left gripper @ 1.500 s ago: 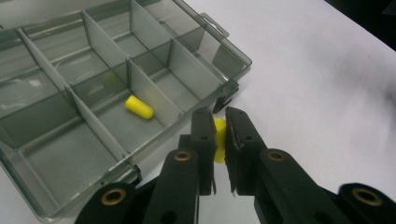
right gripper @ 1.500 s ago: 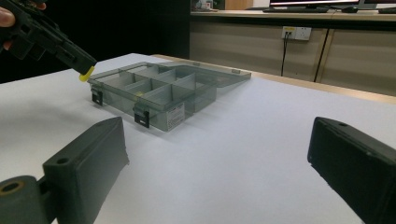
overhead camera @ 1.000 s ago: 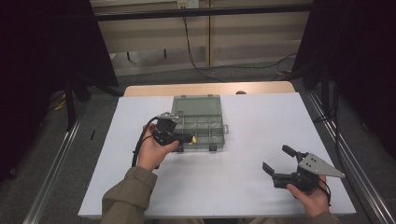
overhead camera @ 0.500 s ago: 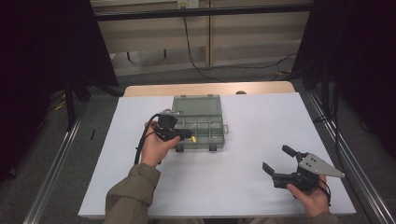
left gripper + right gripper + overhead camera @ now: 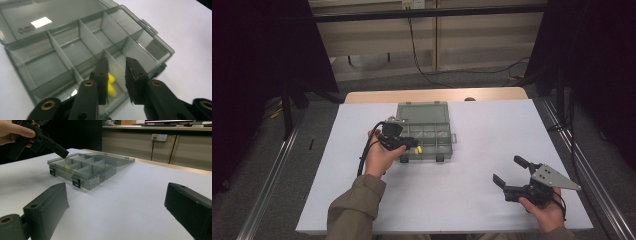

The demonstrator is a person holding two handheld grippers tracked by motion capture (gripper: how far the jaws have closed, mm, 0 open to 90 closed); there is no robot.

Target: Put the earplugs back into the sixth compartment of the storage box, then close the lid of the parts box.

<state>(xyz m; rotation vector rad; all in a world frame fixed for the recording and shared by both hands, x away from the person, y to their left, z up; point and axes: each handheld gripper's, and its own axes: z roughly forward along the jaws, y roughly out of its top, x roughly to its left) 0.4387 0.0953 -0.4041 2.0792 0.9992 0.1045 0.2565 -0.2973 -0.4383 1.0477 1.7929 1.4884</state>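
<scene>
White worktop [image 5: 462, 200], left gripper [image 5: 116, 75] jaws just opening, empty, above yellow pieces [image 5: 111, 85] in box [image 5: 45, 62]; right gripper [image 5: 510, 175] wide open, empty.

Embossed mirrored lettering on box lid [image 5: 25, 29], unreadable, label on box front [image 5: 95, 180] illegible

The box [image 5: 424, 131] is a smoky-grey clear plastic organiser, lying flat near the far middle of the white table with its lid swung open flat behind it and dividers splitting it into compartments. Two small yellow pieces [image 5: 111, 84] lie touching each other on the floor of a compartment in the row along the latch side.
</scene>
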